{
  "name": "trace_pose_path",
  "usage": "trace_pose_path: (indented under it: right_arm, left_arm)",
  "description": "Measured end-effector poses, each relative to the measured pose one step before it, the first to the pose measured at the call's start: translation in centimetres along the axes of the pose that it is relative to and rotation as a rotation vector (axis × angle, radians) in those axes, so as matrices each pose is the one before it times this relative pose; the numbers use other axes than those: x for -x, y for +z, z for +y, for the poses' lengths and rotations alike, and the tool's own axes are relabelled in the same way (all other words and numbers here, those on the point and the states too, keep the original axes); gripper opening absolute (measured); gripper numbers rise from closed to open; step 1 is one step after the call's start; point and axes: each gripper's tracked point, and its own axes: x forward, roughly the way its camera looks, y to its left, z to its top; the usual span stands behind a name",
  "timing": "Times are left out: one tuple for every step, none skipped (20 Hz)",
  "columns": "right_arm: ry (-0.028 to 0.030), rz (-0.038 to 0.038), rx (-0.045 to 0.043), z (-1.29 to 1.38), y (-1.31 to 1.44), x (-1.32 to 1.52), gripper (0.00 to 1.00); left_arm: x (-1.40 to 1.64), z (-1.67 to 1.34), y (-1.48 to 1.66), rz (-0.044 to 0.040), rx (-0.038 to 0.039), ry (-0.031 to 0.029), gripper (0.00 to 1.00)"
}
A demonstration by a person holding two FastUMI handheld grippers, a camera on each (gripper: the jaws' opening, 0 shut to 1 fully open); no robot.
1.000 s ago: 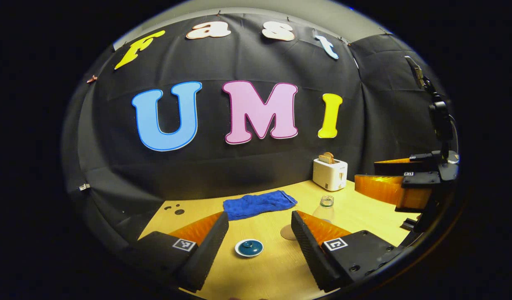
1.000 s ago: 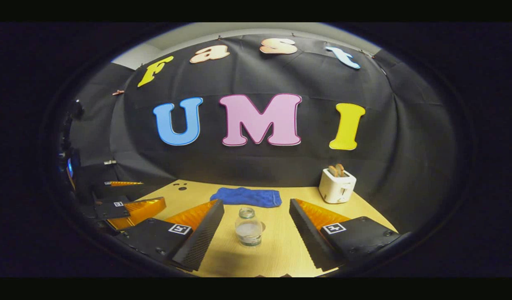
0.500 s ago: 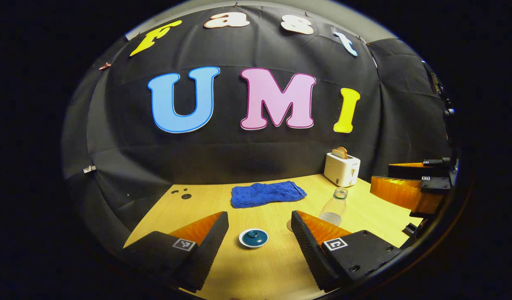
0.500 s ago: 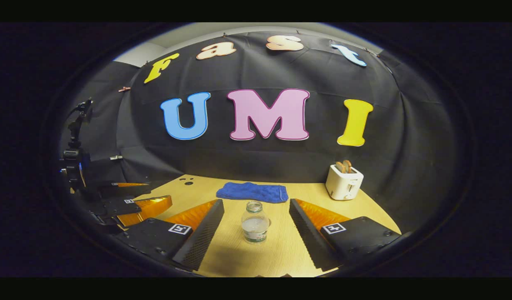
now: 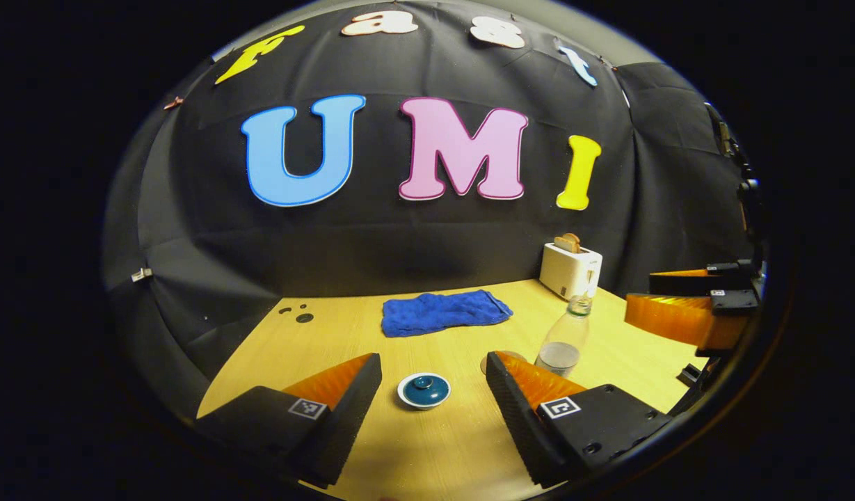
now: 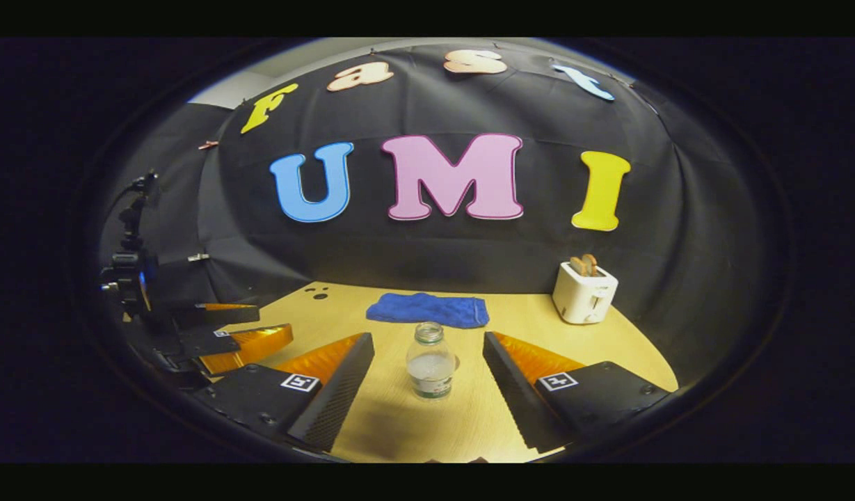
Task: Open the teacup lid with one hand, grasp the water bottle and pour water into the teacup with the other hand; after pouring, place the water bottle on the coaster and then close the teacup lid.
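The water bottle (image 6: 431, 362) stands upright on the table (image 6: 469, 424), with its long axis vertical, its open mouth pointing up and a little water in the bottom. In the right gripper view I see it between the two fingers of my right gripper (image 6: 427, 386), a bit ahead of the tips, and it touches neither of them; these fingers stand wide apart and hold nothing. In the left gripper view the same bottle (image 5: 565, 337) is just beyond the right-hand finger, toward the right edge of the table, and a round coaster (image 5: 497, 360) lies flat beside its base, partly hidden behind that finger. This view also gives me the teacup lid (image 5: 424, 390), dark blue with a pale rim, lying flat with the knob up between the spread fingers of my left gripper (image 5: 433, 390), touching neither one. A blue cloth (image 5: 444, 312) lies near the far edge of the table, and a white toaster (image 5: 570, 270) with bread in its slot stands at the far right corner. Whether the bottle stands on the coaster or only next to it, I cannot tell.
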Motion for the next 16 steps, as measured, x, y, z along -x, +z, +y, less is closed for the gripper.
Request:
trace_pose_path:
  right_arm:
    - [0.00333,0.00890,0.00174,-0.087,-0.497,-0.271,0.98]
    - [0.00597,0.00683,0.00198,0.008,-0.451,-0.259,0.98]
    - [0.00543,0.00833,0.00326,0.032,-0.420,-0.316,0.98]
    - [0.00788,0.00933,0.00486,-0.070,-0.600,-0.382,0.98]
    - [0.00842,0.00776,0.00583,-0.022,-0.507,-0.546,0.98]
    - [0.00501,0.00509,0.00706,-0.075,-0.489,-0.366,0.98]
    - [0.00062,0.00631,0.00414,-0.234,-0.464,-0.422,0.98]
    - [0.00651,0.00821,-0.00239,-0.213,-0.630,-0.432,0.98]
    - [0.00376,0.00651,-0.00415,-0.059,-0.434,-0.330,0.98]
    - [0.00231,0.00942,-0.00155,-0.126,-0.631,-0.366,0.98]
    - [0.00184,0.00577,0.00386,-0.162,-0.588,-0.278,0.98]
    - [0.00031,0.01157,0.00786,-0.113,-0.553,-0.242,0.98]
    - [-0.00215,0.01936,0.00128,-0.125,-0.750,-0.257,0.98]
    - [-0.00648,0.01829,-0.01350,-0.353,-0.510,-0.306,0.98]
    - [-0.00142,0.00700,-0.02664,-0.275,-0.201,-0.051,0.98]
    - [-0.00338,-0.00044,-0.01616,-0.139,-0.093,0.039,0.98]
  left_arm:
    - [-0.943,0.079,-0.600,0.00908,0.01050,0.00191,0.96]
    - [-0.891,-0.033,-0.815,0.00617,0.00465,-0.00251,0.96]
    - [-1.000,0.005,-0.724,0.00280,0.00063,-0.00275,0.96]
    - [-1.024,0.158,-0.801,0.00149,0.00117,0.00079,0.96]
    - [-1.160,0.078,-0.745,0.00316,0.00676,0.00298,0.95]
    - [-1.278,0.079,-0.830,0.00293,0.01116,0.00105,0.95]
    - [-1.176,0.070,-0.709,0.00093,0.00795,0.00595,0.94]
    - [-1.385,0.145,-0.957,0.00404,0.00279,0.01195,0.93]
    - [-0.918,0.143,-0.520,0.00177,-0.00220,0.00854,0.92]
    - [-0.988,0.162,-0.593,0.00244,-0.00176,0.00897,0.89]
    - [-0.899,0.101,-0.536,0.00339,0.00183,0.00261,0.89]
    - [-0.677,0.063,-0.664,0.00912,0.00464,-0.00202,0.86]
    - [-0.696,0.036,-0.492,0.00805,0.00518,-0.00121,0.85]
    - [-0.594,0.106,-0.331,0.00706,0.00906,-0.00249,0.83]
    - [-0.293,0.073,-0.096,0.00225,0.00365,0.00136,0.81]
    - [-0.278,-0.041,-0.257,0.00469,-0.00207,-0.00376,0.77]
